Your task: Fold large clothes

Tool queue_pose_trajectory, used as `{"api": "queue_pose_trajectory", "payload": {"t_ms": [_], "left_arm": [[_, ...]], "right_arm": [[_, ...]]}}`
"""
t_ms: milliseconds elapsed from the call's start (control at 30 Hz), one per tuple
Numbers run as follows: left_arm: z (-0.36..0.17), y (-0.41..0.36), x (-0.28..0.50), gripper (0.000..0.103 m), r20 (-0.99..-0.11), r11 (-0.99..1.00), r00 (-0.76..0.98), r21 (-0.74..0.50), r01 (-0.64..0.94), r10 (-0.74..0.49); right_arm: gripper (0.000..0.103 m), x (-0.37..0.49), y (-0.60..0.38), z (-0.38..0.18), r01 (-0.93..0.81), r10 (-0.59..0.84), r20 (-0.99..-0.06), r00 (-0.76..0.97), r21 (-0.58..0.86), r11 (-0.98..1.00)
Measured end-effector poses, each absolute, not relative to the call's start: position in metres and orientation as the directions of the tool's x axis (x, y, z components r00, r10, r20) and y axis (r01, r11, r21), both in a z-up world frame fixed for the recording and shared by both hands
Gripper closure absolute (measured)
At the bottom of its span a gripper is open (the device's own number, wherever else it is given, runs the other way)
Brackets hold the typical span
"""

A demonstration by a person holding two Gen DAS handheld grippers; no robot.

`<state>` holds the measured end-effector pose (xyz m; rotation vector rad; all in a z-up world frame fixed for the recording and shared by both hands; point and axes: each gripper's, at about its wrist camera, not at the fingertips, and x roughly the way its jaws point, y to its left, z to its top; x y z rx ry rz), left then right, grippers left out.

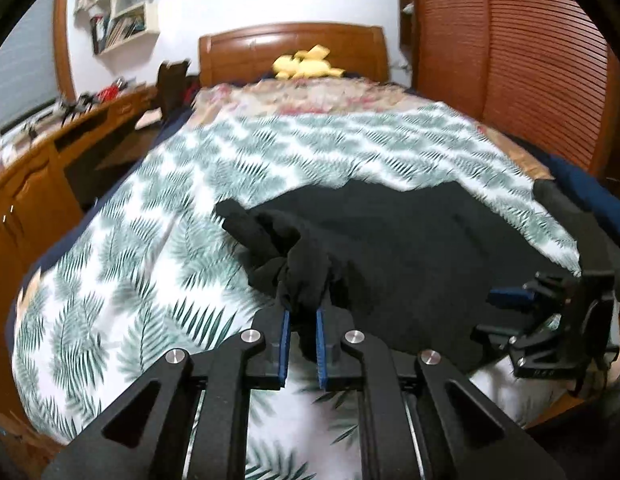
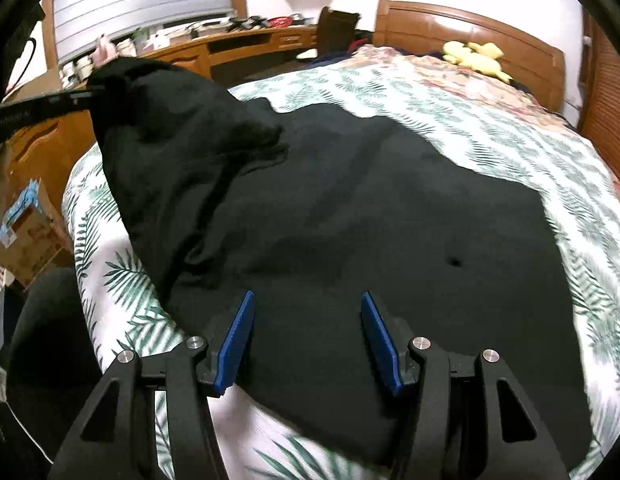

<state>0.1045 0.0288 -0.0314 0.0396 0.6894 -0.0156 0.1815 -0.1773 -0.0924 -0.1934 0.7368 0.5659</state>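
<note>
1. Presently, the black garment [image 2: 350, 208] lies spread on the bed's leaf-print cover [image 1: 121, 264], toward the near end.
2. One bunched corner of the garment is lifted clear of the cover; in the right wrist view it rises as a peak at upper left.
3. The left tool [image 1: 301, 320] is clenched on that bunched corner; the cloth sits between its blue pads [image 1: 285, 344].
4. The right tool [image 2: 307, 336] is released: its blue pads [image 2: 237, 340] stand apart above the flat part of the garment, with nothing gripped between them.
5. In the left wrist view, the right tool [image 1: 510, 298] appears at the garment's right edge.
6. A yellow plush [image 1: 305, 66] lies by the wooden headboard [image 1: 245, 50].
7. A wooden counter [image 1: 37, 152] runs along the bed's left side.
</note>
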Motion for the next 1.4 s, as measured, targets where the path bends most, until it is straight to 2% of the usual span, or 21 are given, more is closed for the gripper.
{"api": "queue_pose_trajectory", "payload": {"t_ms": [400,667,867,1033,1167,1233,1300,1400], "left_arm": [[0.006,-0.098,0.127,0.094,-0.584,0.962,0.795,0.086,0.259,-0.162],[0.006,-0.174,0.134,0.094,-0.587,0.918,0.753,0.041,0.395,-0.298],[-0.017,-0.194,0.141,0.093,-0.644,0.905,0.702,0.035,0.423,-0.303],[-0.019,-0.203,0.137,0.092,-0.644,0.904,0.707,0.056,0.424,-0.292],[-0.013,-0.195,0.132,0.083,-0.638,0.906,0.708,0.037,0.422,-0.304],[-0.011,-0.187,0.131,0.074,-0.628,0.908,0.712,0.020,0.418,-0.314],[-0.007,-0.176,0.126,0.057,-0.611,0.911,0.721,-0.002,0.412,-0.327],[-0.004,-0.160,0.120,0.056,-0.599,0.917,0.732,-0.011,0.399,-0.326]], "right_arm": [[0.046,0.152,-0.288,-0.068,-0.385,0.346,-0.620,0.704,0.077,0.920],[0.046,0.127,-0.339,-0.072,-0.311,0.315,-0.617,0.721,0.117,0.943],[0.046,0.122,-0.357,-0.063,-0.279,0.295,-0.626,0.722,0.126,0.952],[0.046,0.115,-0.363,-0.050,-0.272,0.294,-0.605,0.740,0.131,0.953],[0.046,0.115,-0.367,-0.040,-0.267,0.296,-0.590,0.751,0.138,0.954],[0.046,0.116,-0.368,-0.038,-0.268,0.296,-0.586,0.754,0.136,0.954],[0.046,0.114,-0.367,-0.035,-0.270,0.297,-0.581,0.758,0.135,0.953],[0.046,0.114,-0.361,-0.033,-0.276,0.298,-0.572,0.764,0.128,0.953]]}}
